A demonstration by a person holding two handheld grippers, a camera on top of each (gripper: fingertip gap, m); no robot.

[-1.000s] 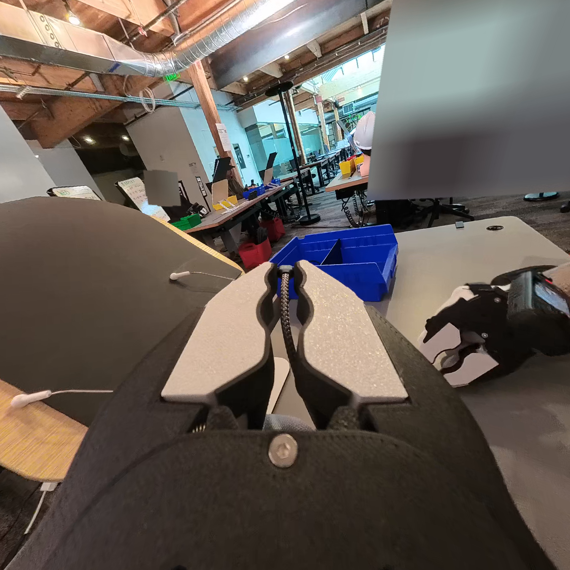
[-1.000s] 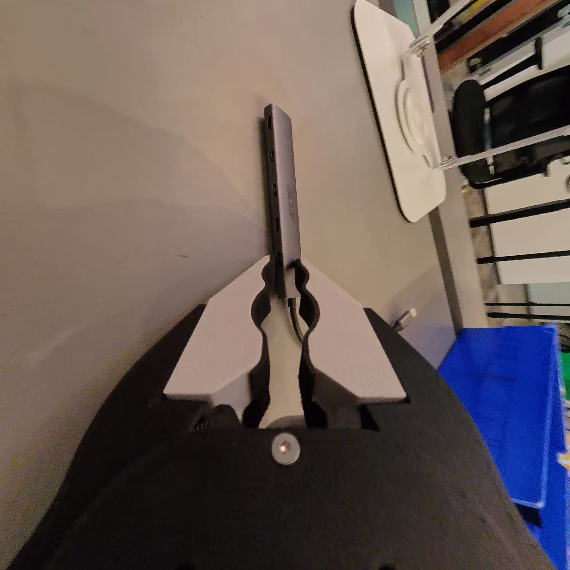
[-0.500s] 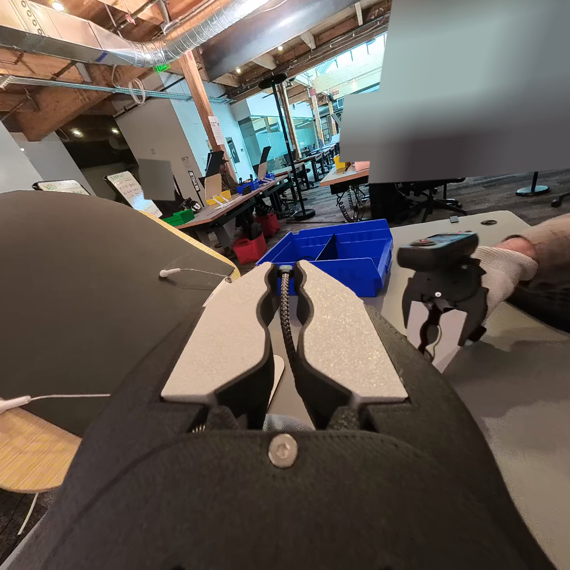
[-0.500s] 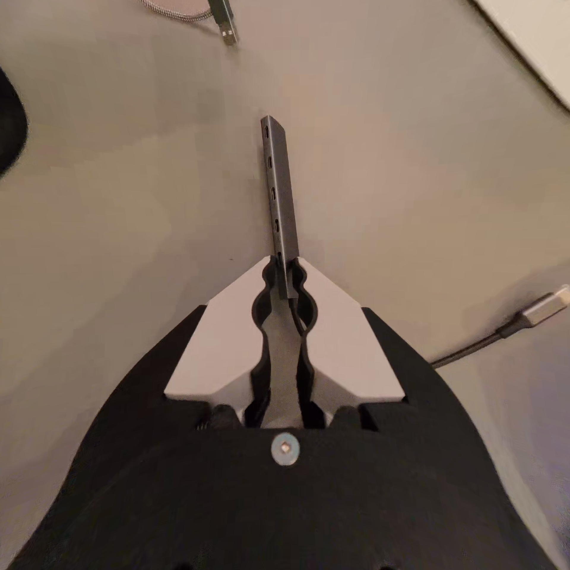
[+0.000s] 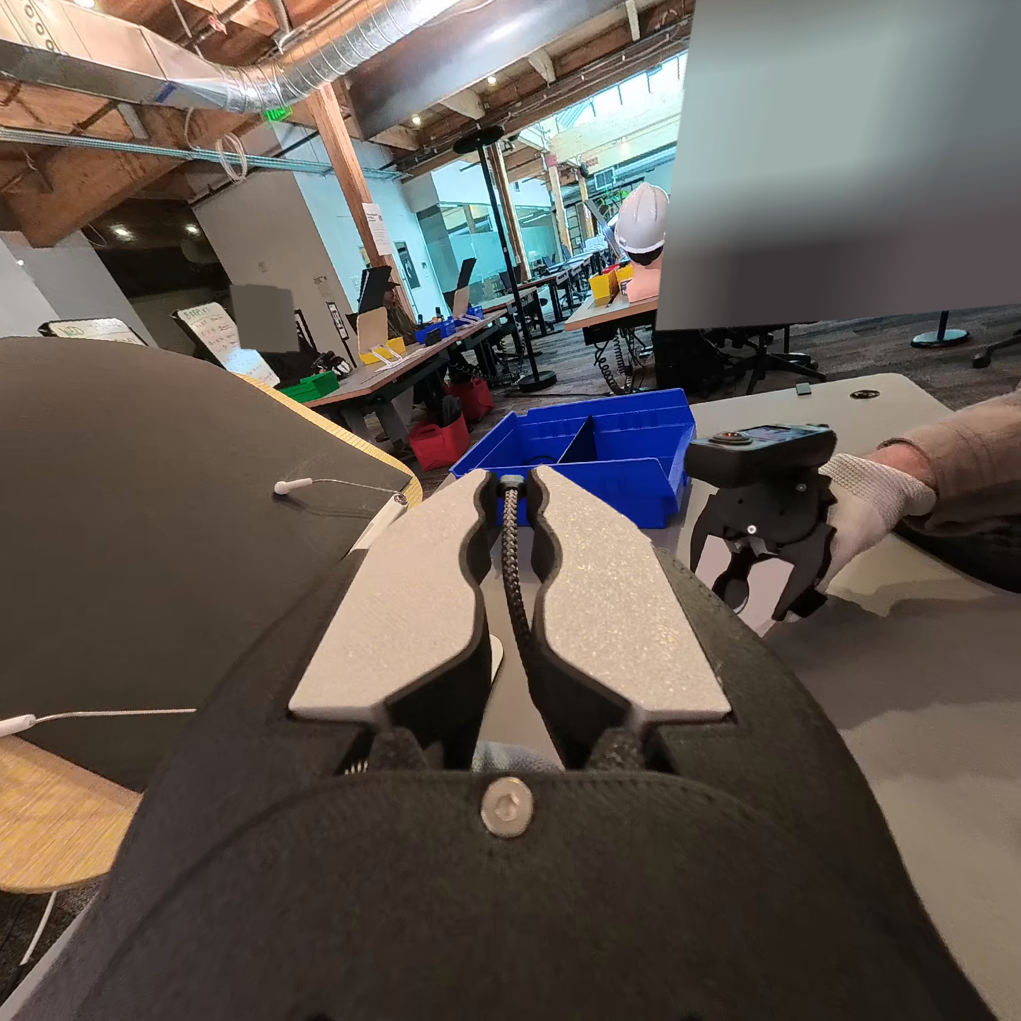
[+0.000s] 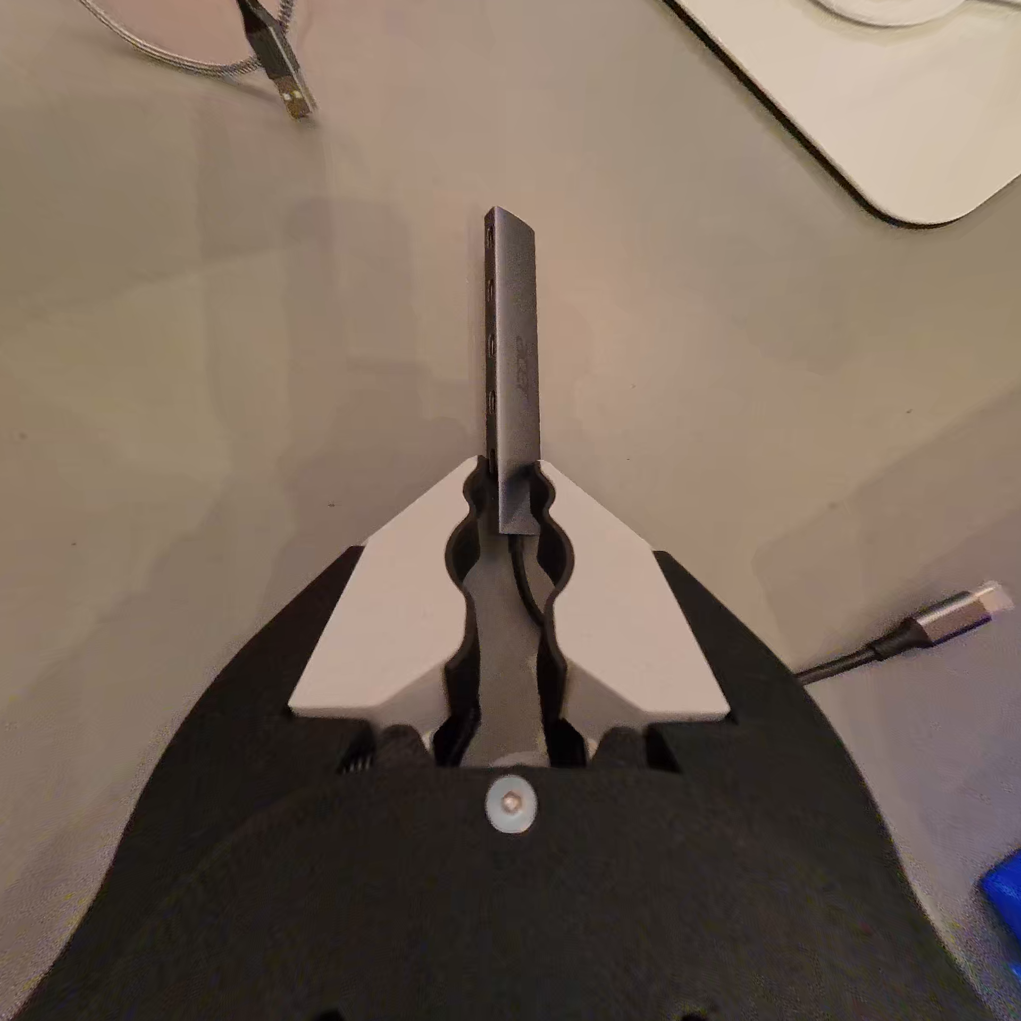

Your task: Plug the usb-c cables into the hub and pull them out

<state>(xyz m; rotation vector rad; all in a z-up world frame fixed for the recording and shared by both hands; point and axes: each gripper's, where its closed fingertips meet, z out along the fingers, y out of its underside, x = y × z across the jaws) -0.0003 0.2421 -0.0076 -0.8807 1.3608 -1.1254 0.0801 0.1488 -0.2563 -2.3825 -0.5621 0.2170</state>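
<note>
Braided cable's (image 5: 512, 552) plug tip hidden between fingers (image 5: 596, 585) — hub's (image 6: 514, 353) lead likewise.

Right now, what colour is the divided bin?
Blue bin; clearest in the left wrist view.

The bench (image 6: 166, 387) is plain pale grey. The hub (image 6: 516, 353) is dark metallic grey, with a row of small dark ports down its narrow side. The left gripper (image 5: 508, 486) and the right gripper (image 6: 511, 475) each have a black body with speckled light-grey finger faces. The cable (image 5: 511, 552) between the left jaws is braided black and grey. The bin (image 5: 608, 480) at the far edge of the bench is bright blue. A silver-grey braided cable (image 6: 182, 61) lies at the bench's far left. The glove (image 5: 867, 508) on the person's hand is white knit.
</note>
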